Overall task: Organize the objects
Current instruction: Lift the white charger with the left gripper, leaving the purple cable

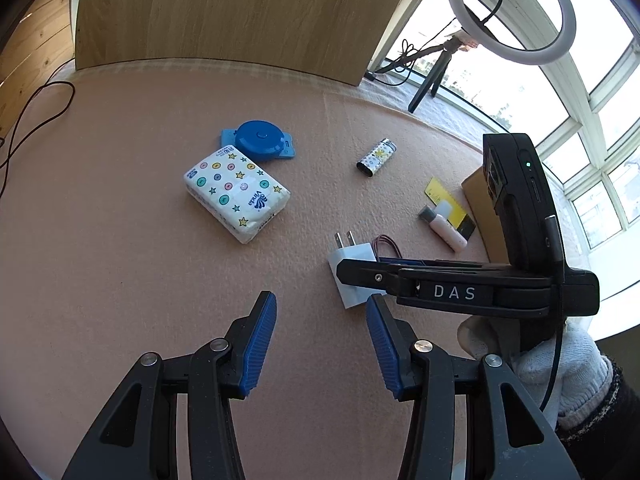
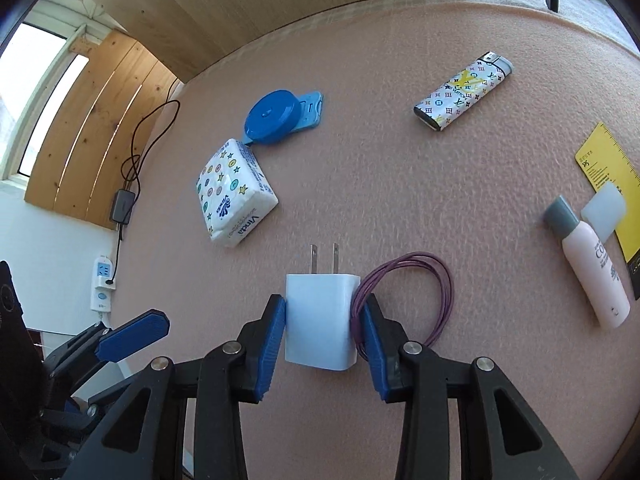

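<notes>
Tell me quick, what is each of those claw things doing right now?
Left gripper: open, holding nothing, above the bare mat.
Right gripper: closed on the white charger plug; a purple cord loop lies against one finger.

**Right gripper closed around a white charger**

We see the right gripper (image 2: 323, 334) with its blue pads (image 2: 272, 344) pressed against both sides of a white charger (image 2: 320, 320) lying on the pink mat (image 2: 380, 160), prongs pointing away. A purple cord loop (image 2: 420, 292) touches the charger's right side. A tissue pack (image 2: 234, 196) lies up-left; a lighter (image 2: 464, 94) lies well apart.
</notes>
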`<control>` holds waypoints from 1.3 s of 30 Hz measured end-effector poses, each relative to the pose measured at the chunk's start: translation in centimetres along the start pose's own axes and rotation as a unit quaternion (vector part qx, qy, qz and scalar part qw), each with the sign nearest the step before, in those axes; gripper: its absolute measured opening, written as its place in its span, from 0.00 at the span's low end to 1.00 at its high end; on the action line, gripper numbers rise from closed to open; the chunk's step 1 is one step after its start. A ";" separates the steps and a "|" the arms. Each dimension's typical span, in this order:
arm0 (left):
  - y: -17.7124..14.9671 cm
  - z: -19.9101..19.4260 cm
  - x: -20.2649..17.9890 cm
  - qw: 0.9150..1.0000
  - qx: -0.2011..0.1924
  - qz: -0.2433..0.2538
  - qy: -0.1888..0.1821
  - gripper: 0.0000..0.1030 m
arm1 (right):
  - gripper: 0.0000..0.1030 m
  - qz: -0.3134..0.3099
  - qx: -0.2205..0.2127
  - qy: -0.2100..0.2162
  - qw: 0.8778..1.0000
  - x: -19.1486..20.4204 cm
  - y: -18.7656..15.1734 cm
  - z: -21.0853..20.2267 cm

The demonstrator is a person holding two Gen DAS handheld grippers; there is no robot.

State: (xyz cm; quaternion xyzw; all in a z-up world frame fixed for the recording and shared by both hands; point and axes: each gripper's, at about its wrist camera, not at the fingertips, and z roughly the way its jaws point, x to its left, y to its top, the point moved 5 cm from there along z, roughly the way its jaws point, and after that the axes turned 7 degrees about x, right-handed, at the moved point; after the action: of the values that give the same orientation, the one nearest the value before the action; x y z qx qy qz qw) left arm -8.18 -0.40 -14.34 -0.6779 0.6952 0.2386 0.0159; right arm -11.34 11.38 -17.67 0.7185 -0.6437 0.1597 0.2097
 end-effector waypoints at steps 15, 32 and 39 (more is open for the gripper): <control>-0.7 1.7 -1.1 1.000 0.020 0.010 -0.007 0.49 | 0.35 0.083 -0.029 0.024 0.996 -3.7 -2.9 -2.4; -0.7 5.2 -4.0 0.997 0.058 0.046 -0.023 0.49 | 0.36 0.079 -0.061 -0.003 0.995 -4.5 -3.8 -5.6; -0.5 6.8 -4.3 0.996 0.072 0.047 -0.025 0.49 | 0.36 0.045 -0.048 -0.019 0.998 -2.7 -3.4 -4.6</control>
State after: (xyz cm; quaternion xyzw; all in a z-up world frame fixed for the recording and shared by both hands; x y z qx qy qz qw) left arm -9.40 6.03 -19.02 -0.6356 0.7408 0.2053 0.0714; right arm -8.08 16.33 -15.42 0.6805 -0.6865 0.1244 0.2240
